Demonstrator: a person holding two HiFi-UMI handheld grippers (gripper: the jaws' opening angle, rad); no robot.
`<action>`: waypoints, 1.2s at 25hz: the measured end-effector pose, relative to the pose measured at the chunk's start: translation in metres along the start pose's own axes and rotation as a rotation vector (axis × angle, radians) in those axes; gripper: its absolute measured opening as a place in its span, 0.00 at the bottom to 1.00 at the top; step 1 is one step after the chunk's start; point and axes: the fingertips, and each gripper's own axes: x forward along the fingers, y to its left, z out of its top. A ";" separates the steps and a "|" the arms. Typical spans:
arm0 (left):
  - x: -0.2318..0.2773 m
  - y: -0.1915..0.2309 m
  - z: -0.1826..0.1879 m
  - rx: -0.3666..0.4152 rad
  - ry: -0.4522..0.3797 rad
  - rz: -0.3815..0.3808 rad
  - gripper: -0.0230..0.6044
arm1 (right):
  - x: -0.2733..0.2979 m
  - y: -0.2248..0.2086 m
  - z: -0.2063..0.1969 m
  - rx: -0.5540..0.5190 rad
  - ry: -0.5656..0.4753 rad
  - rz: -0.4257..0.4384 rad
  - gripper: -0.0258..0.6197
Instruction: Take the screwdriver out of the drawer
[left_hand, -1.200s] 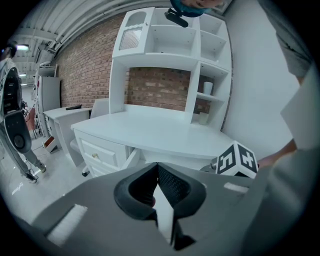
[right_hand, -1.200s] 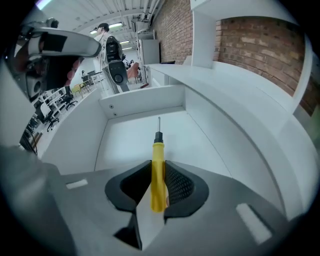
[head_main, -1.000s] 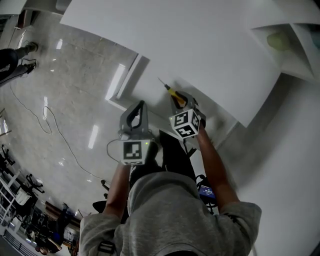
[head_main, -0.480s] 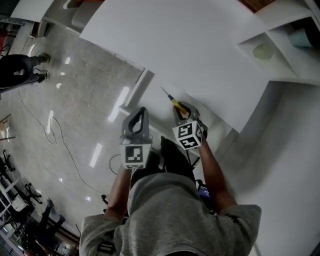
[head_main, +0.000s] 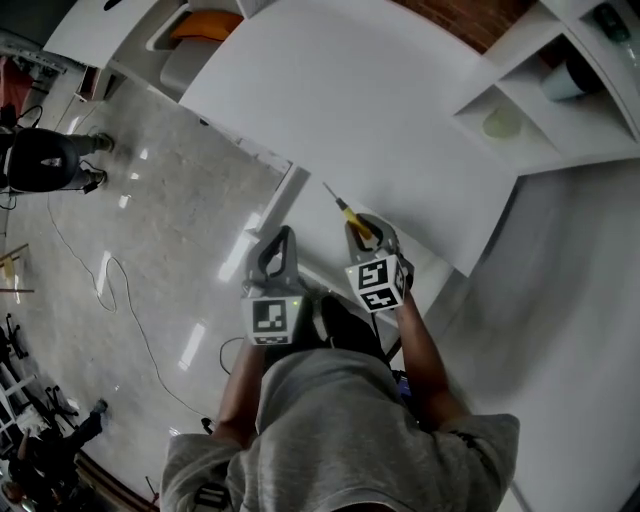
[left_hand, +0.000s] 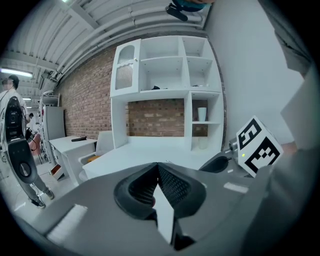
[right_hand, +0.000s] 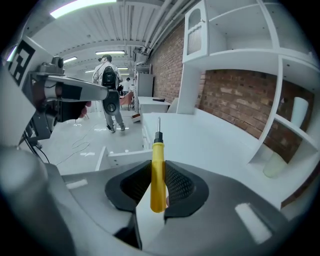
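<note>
A screwdriver (right_hand: 158, 150) with a yellow handle and a thin metal shaft sticks out forward from my right gripper (right_hand: 159, 172), which is shut on its handle. In the head view the screwdriver (head_main: 350, 213) points up and to the left over the white table's edge, and the right gripper (head_main: 362, 233) holds it above the open white drawer (head_main: 268, 205). My left gripper (head_main: 280, 243) is level beside it on the left. In the left gripper view the left gripper (left_hand: 158, 171) has its jaws together with nothing between them.
The white table (head_main: 380, 110) spreads ahead, with a white shelf unit (head_main: 540, 95) holding cups at its right end against a brick wall. The glossy floor at left carries a cable (head_main: 115, 285), and a person (head_main: 45, 160) stands there.
Both grippers have risen from the drawer toward the table's height, the right one keeping the screwdriver. More of the table and shelves has come into the head view.
</note>
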 end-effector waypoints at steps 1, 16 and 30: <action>-0.003 0.000 0.004 0.004 -0.008 0.002 0.06 | -0.004 0.000 0.005 -0.001 -0.010 -0.005 0.17; -0.014 0.019 0.045 0.020 -0.105 0.000 0.06 | -0.031 0.010 0.073 -0.024 -0.125 -0.044 0.17; 0.045 0.086 0.053 0.000 -0.087 0.008 0.06 | 0.043 -0.011 0.121 -0.032 -0.101 -0.042 0.17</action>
